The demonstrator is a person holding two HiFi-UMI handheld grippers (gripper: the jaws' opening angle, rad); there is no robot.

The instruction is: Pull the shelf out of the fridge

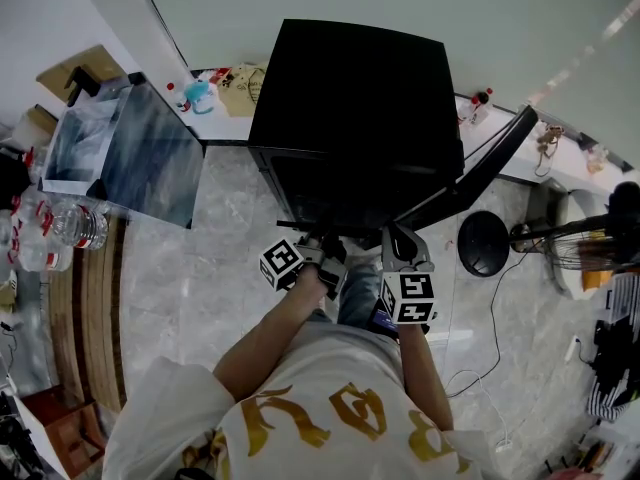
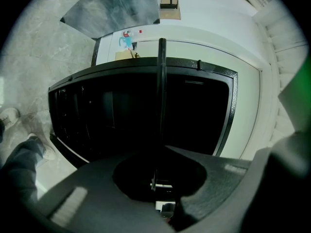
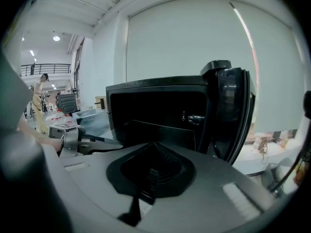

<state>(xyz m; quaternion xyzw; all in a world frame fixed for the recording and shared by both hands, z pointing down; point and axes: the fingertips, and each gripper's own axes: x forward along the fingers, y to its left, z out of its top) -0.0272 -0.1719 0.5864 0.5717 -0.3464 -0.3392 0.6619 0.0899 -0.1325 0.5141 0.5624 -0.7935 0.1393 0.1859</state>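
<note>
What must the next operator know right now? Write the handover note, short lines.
Left gripper: turned on its side, shut on the front edge of the shelf.
Right gripper: shut, nothing between its jaws, held in front of the fridge.
Door: open, swung to the right.
Done: door open, shelf gripped.
Left to do: the shelf looks mostly inside the fridge. Pull it straight out and level, probably steadying it with the right gripper.

Open fridge mouth ahead; door blocks right side.
</note>
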